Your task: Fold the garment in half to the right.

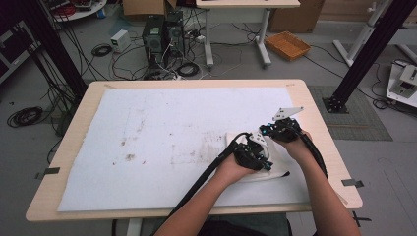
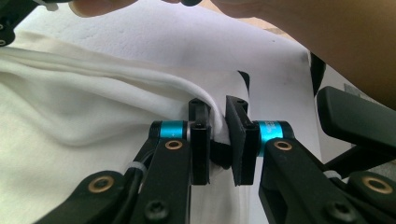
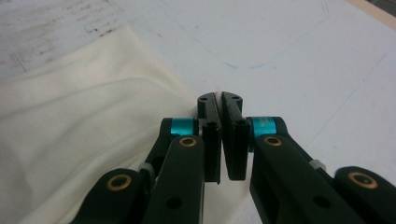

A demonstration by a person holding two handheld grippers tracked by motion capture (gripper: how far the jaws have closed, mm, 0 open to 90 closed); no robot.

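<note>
Two grippers low over the right part of the table (image 1: 69, 162), both at a folded white cloth (image 1: 275, 164) lying on the white sheet (image 1: 162, 123) that covers most of the tabletop.

Left gripper (image 2: 218, 135): jaws clamped on a raised fold of the cloth, fabric pinched between the pads and bulging over the tip of the left jaw. In the high view, left gripper (image 1: 255, 152) on the cloth's near-left part, forearm entering from the bottom edge.

Right gripper (image 3: 220, 105): jaws pressed nearly together at the cloth's edge, tips on or just above the sheet. Probably a thin bit of hem between them, though hard to confirm from the right gripper view, where the cloth's corner meets the left jaw and hides behind it. In the high view, right gripper (image 1: 281, 129) at the cloth's far side, close beside the left one, the two hands almost touching.

Cloth near the table's right edge, its near border well inside the sheet's front edge. Folded edge running diagonally in the right gripper view, bare sheet beyond it to the right.

Open room: the whole left and middle of the sheet free, marked with faint grey smudges. Less room to the right, where the sheet ends just short of the wooden rim. Cables and computer towers (image 1: 162, 34) on the floor beyond the far edge.
</note>
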